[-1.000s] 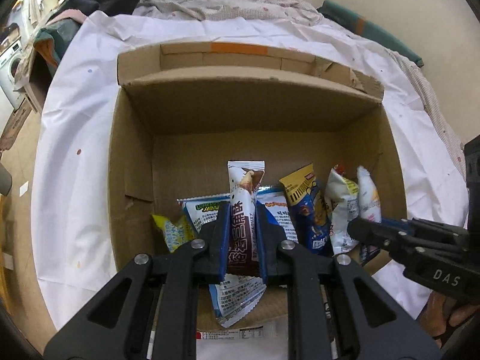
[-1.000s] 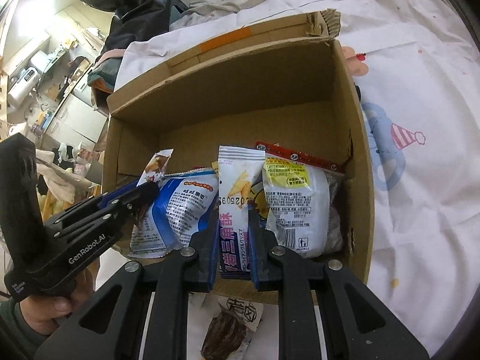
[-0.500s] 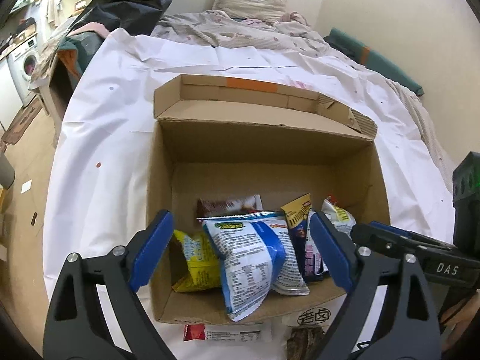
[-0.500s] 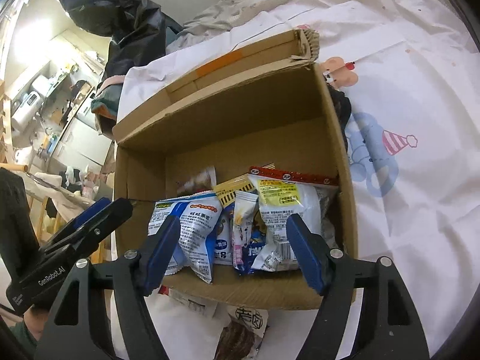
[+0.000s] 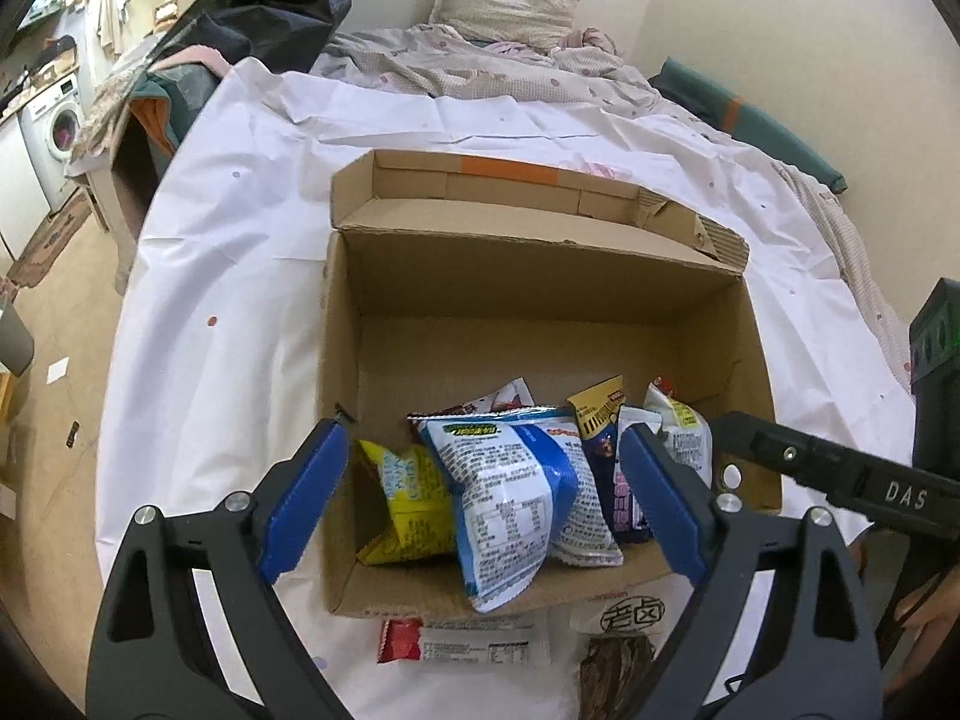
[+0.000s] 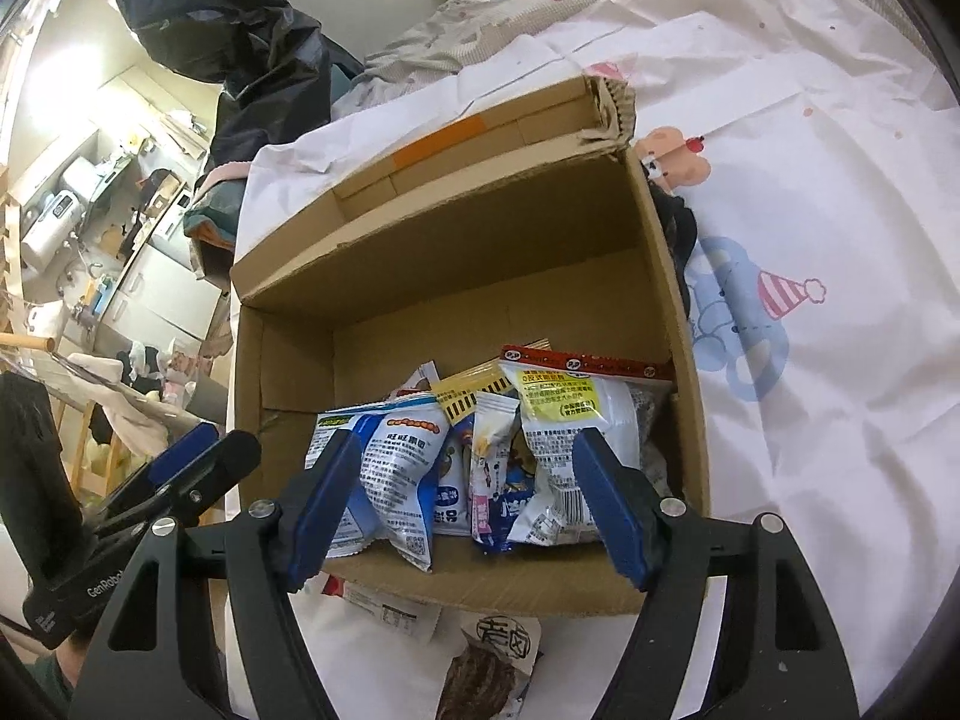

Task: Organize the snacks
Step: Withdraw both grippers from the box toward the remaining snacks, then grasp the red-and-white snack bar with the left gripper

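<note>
White sheeting covers the bed (image 5: 252, 192) under the cardboard box (image 5: 744, 360). Most snack packets (image 5: 510, 480) stand inside its near end. Two more packets (image 5: 474, 648) lie just outside, unpacked. Left claw (image 5: 480, 504) and right claw (image 6: 462, 498) both gape empty.

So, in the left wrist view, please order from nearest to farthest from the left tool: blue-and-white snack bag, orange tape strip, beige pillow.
1. Blue-and-white snack bag, between the open left tool's fingers, inside the box.
2. Orange tape strip, on the box's far flap.
3. Beige pillow, by the back wall.
</note>
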